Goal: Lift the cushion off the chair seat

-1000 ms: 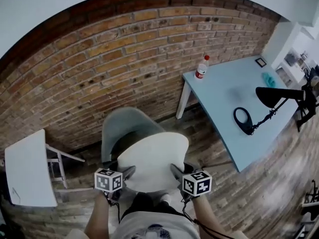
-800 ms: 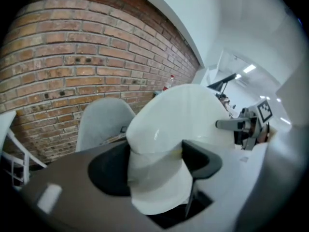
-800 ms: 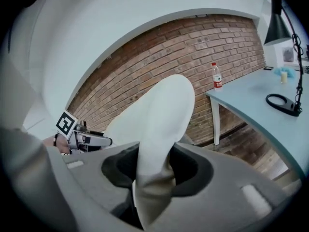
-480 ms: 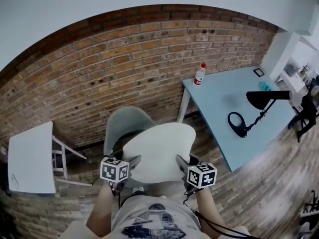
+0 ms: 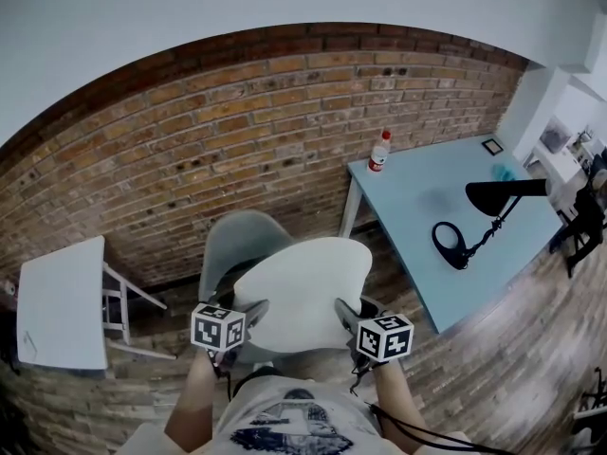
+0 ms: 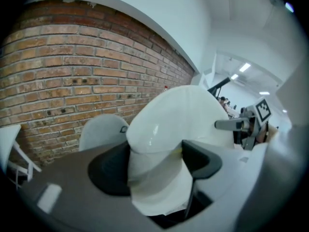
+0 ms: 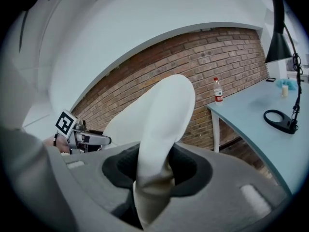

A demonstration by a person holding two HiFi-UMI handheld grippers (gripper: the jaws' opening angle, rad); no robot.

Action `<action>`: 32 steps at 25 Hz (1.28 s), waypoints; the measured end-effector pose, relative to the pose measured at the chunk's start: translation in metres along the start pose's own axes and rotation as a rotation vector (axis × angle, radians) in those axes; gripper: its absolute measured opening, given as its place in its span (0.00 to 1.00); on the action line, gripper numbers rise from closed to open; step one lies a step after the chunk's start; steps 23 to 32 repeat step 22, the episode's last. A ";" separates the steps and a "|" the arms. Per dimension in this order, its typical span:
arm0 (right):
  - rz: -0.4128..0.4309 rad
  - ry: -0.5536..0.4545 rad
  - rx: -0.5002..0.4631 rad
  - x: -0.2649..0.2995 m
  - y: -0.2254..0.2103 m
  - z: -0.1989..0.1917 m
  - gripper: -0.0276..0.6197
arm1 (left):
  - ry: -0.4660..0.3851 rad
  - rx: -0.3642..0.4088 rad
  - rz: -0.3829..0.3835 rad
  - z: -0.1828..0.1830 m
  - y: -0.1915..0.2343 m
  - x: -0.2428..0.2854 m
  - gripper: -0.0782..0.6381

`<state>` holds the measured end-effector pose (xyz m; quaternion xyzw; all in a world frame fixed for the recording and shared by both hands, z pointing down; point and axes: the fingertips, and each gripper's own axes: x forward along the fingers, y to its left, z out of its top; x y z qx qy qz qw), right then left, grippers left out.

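The white cushion (image 5: pixel 302 292) sat in the lower middle of the head view, held up in front of the person with its far edge tipped higher than the near one. Its left edge was pinched in the left gripper (image 5: pixel 250 313), whose jaws stood fairly wide around the bunched padding. Its right edge was in the right gripper (image 5: pixel 343 315), whose narrower jaws squeezed the material thin. Both gripper views showed the pads pressing into the cushion.

Behind and below it, the grey chair (image 5: pixel 237 238) showed its backrest and a dark strip of seat. The cushion appeared to hang free of that seat, though the overlap hid whether it was clear all round. Further out stood the brick wall (image 5: pixel 190 140) and, at the right, a pale blue counter (image 5: pixel 417 183) carrying a bottle (image 5: pixel 379 151) and a black lamp (image 5: pixel 474 226).

The lift itself looked done or nearly so. The next move probably called for firm, even grips on both edges while carrying the cushion away from the chair.
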<state>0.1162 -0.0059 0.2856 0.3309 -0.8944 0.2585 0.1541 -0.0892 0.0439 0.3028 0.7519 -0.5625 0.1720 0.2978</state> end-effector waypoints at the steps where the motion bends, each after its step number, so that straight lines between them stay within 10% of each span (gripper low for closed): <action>1: -0.001 0.000 -0.005 0.000 0.000 0.002 0.27 | -0.001 -0.004 0.001 0.001 0.000 0.000 0.57; 32: 0.006 0.022 0.009 0.023 -0.010 0.003 0.27 | 0.016 -0.022 0.002 0.003 0.015 0.015 0.57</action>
